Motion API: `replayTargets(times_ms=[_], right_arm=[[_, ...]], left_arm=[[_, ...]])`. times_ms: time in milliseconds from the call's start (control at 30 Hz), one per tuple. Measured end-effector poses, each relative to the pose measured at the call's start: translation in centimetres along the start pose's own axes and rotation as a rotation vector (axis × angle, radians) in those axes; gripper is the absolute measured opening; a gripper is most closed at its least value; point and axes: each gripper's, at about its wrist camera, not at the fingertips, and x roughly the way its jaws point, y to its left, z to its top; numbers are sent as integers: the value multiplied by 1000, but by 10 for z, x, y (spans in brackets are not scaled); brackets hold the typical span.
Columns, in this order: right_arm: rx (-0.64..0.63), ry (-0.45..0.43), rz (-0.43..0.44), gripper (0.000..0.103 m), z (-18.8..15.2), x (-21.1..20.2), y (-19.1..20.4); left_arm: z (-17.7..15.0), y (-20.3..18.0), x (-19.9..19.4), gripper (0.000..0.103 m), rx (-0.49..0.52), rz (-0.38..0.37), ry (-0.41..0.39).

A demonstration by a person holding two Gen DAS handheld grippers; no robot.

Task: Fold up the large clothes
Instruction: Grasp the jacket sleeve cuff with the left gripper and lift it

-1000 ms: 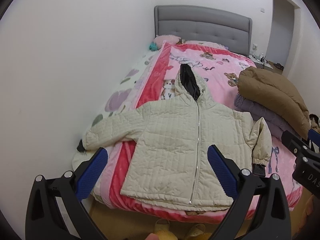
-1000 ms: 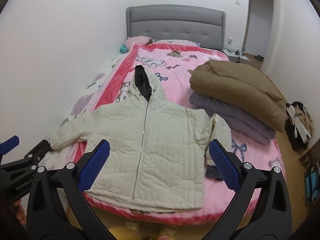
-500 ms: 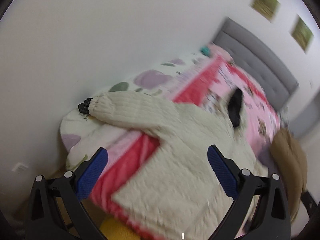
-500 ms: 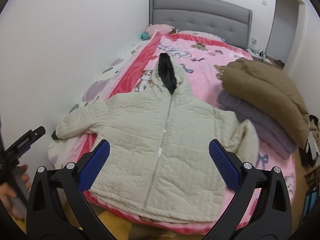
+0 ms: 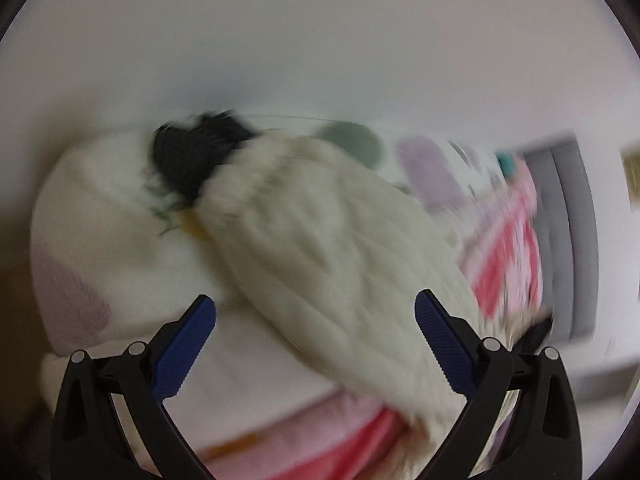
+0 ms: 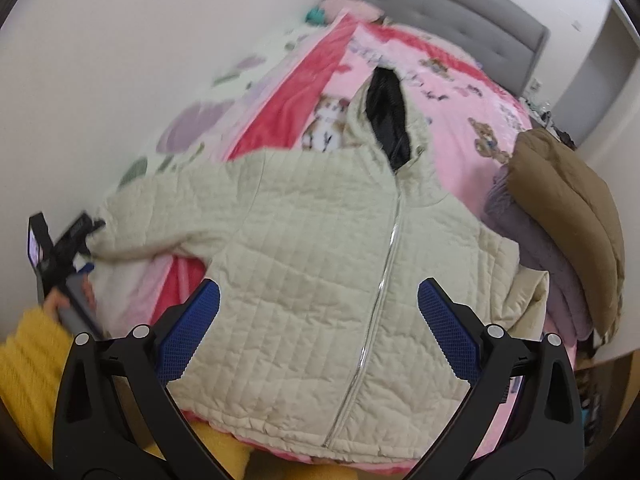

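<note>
A cream quilted hooded jacket [image 6: 312, 272] lies zipped and face up across the foot of the bed, its hood's black lining [image 6: 390, 120] showing. Its left sleeve [image 5: 320, 248] runs out to a black cuff [image 5: 192, 160] at the bed's corner. My left gripper [image 5: 315, 304] is open, low over that sleeve, which lies between the fingers; this view is blurred. In the right wrist view the left gripper [image 6: 90, 246] sits at the cuff end, held by a hand in a yellow sleeve [image 6: 28, 360]. My right gripper [image 6: 319, 288] hangs open above the jacket's lower front, holding nothing.
A folded brown coat [image 6: 572, 208] on a purple one [image 6: 536, 248] is stacked at the bed's right side. A pink blanket [image 6: 460, 96] covers the bed, with a grey headboard [image 6: 440, 8] behind. A white wall [image 6: 140, 40] runs close along the left.
My left gripper has swung left and down from the whole-jacket view to close over the left sleeve and cuff. The right gripper has moved in nearer the jacket's front.
</note>
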Motion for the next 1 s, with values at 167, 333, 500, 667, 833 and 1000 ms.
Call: replayTargets(times_ms=[167,333,500,667,833,1000], right_arm=[[-18,54,-27,95,5,17,6],[-33,77,-29,95,7,28,6],[-57,71,-15,95,5,31,5],[-29,53,-1,95,2,25,-12],[75,71,30,95,-8,34,-53],[226,81,-43,95,-23,53,-116]], left_arm=[[10,19,33,98,-90,-3,30],[10,4,56,86,-68,-85,96],[10,-13,64,37,-5,6,59],[15,-50,41,13,110,37,2],[16,-130,-13,12,269,-62,-144],[-41,-265,-81,12,635,-274,-255]])
